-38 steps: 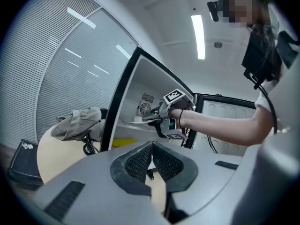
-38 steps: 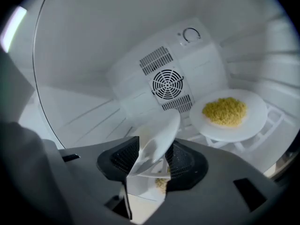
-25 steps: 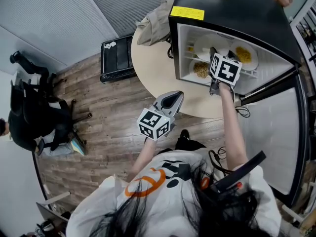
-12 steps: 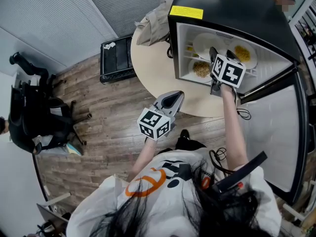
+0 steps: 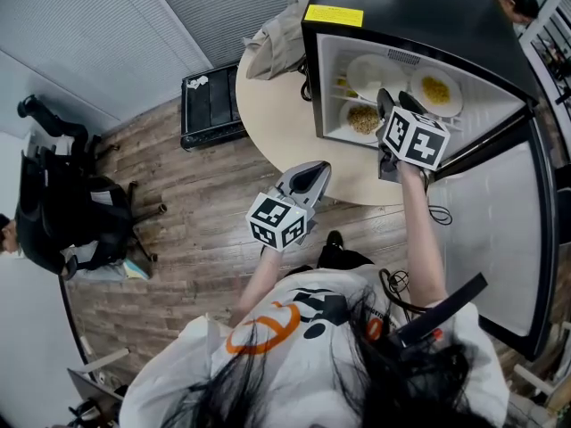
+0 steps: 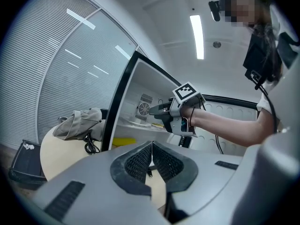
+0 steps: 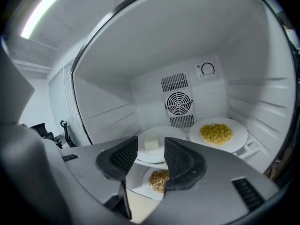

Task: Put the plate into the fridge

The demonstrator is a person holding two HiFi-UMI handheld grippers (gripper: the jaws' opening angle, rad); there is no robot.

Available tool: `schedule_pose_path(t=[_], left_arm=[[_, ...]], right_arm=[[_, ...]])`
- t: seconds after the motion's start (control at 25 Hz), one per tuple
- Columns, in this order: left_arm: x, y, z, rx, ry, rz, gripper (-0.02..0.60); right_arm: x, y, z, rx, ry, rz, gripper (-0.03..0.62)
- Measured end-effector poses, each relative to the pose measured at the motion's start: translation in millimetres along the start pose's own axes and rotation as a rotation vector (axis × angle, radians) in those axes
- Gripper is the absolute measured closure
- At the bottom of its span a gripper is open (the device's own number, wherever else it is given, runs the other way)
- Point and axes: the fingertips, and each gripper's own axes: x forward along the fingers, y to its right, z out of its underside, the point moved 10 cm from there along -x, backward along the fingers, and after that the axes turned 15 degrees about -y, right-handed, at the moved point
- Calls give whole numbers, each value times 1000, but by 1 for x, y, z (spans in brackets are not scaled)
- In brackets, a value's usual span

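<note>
The fridge (image 5: pixel 446 25) is finished black outside, white within — a yellow label (image 5: pixel 334 15) is set on top. A white plate (image 7: pixel 240 136) is heaped yellow; the table (image 5: pixel 277 123) is coloured beige.

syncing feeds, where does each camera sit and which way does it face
Head view: on the person's head, looking steeply down at the open fridge on the table; hair, shirt, both forearms, left gripper and right gripper show.
Left gripper view: on the left gripper, looking over its shut jaws to the fridge front; the right arm shows.
Right gripper view: on the right gripper, looking into the fridge at three plates; its jaws, just closing, stand apart, gripping nothing.
Shared: head and left gripper views both show the right gripper.
</note>
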Motion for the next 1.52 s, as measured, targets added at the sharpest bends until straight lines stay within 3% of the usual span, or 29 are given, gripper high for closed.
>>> schedule_pose_path(t=[0.16,0.44,0.92,1.52], left_arm=[[-5,5,4,4,4,3,569],[-19,18,13,10,11,16,569],[-60,50,48,-6,30,26,569],[-114,76,86,-42,35,-26,569]], right_arm=[[-11,-5,13,24,-2,-33,480],[-32,-15,49,48,-23,-50,531],[-77,-43,136,103,-79,-149,539],[-111,-74,182,73,-120,-204,549]])
